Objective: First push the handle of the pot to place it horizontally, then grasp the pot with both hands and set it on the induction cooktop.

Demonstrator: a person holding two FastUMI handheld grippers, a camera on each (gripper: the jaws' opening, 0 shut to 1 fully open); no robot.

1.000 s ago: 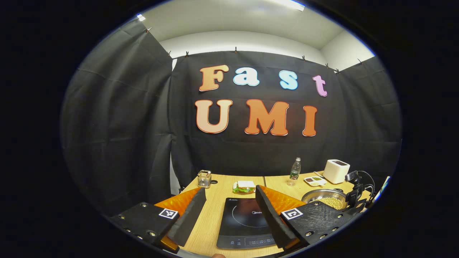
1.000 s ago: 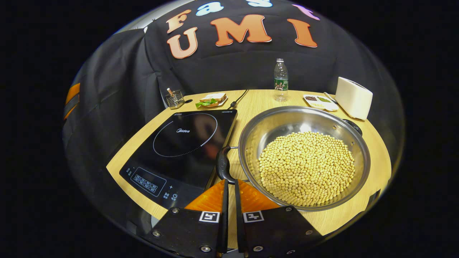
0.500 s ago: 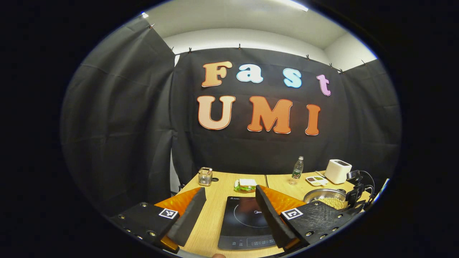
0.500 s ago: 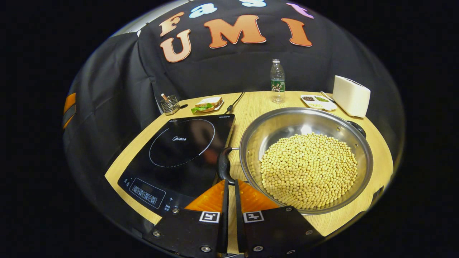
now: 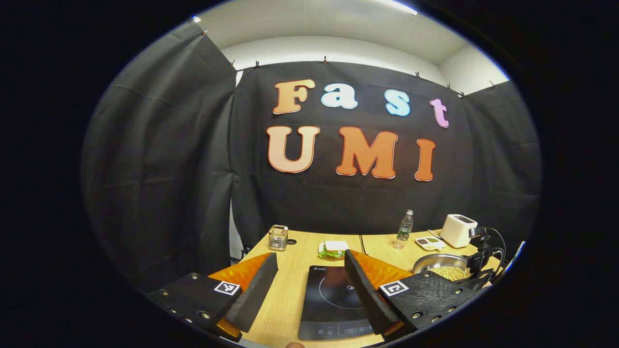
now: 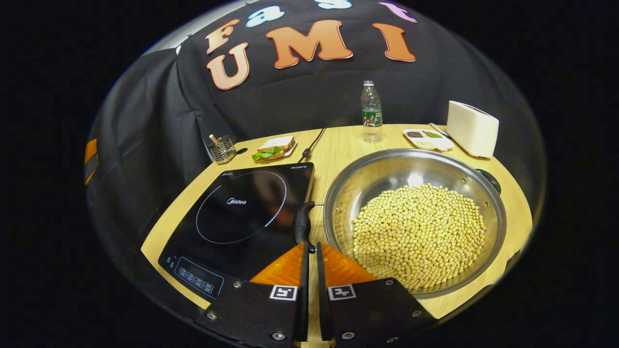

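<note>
Pot (image 6: 415, 220) of soybeans sits on table just right of Midea-branded induction cooktop (image 6: 242, 210). Right gripper (image 6: 309, 247) pressed together at pot's near handle (image 6: 302, 224). Left gripper (image 5: 309, 263) spread, above cooktop.

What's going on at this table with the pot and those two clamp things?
A person is working two hand-held grippers. The right gripper, fingers nearly closed, has its tips at the near handle of a steel pot full of soybeans. The pot stands beside the induction cooktop, not on it. The left gripper hangs open above the cooktop's near edge.
</note>
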